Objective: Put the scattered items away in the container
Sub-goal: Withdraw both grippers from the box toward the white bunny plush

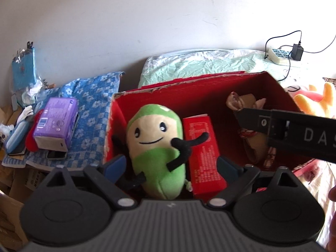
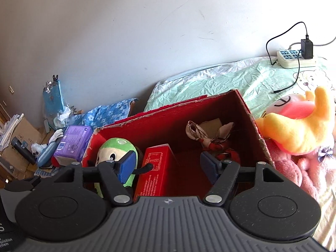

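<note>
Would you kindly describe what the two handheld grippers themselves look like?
Both match: the left gripper and right gripper each have a ribbed dark grey body, two round black discs, black linkage arms with silver pivots, and blue-padded fingers. Seen from the left view, the right gripper's black side bears white letters "DAS".

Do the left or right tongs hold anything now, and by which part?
Nothing is held. The left tongs are open above the green plush toy without gripping it, and the right tongs are open over the red box.
</note>
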